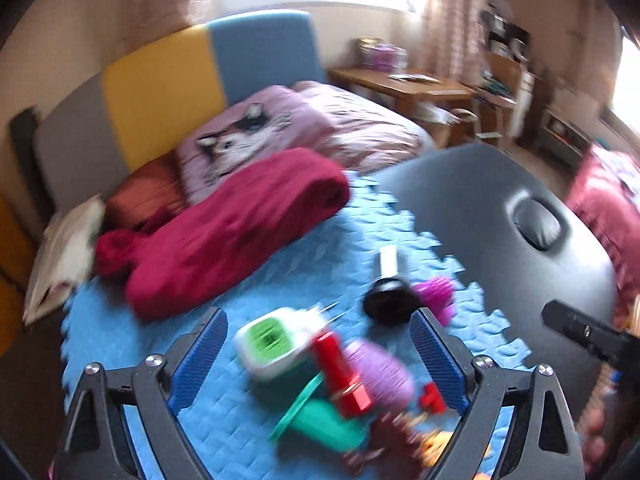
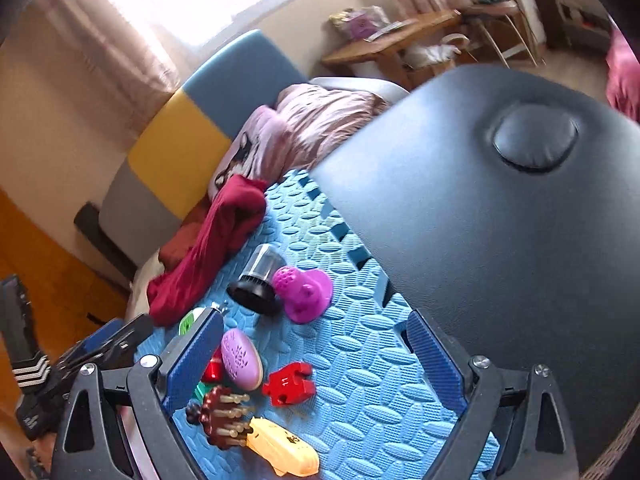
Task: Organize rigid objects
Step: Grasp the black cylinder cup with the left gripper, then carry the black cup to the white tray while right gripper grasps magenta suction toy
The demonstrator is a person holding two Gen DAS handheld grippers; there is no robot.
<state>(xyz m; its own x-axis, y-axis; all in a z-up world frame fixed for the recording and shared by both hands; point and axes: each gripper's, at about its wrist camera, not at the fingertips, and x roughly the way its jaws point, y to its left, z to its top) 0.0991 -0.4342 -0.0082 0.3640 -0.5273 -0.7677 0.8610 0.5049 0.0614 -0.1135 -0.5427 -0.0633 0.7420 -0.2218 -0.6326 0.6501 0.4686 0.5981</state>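
With both left tongs and right tongs open and empty over the blue foam mat, I'd pinch the near red block, light, stiff plastic, across its flat sides.

Between the jaws: blue foam mat with oval bumps, red puzzle-shaped block, lilac oval brush. Past the jaws: pink suction toy with dots, dark red blanket. Beside the jaws: yellow toy.
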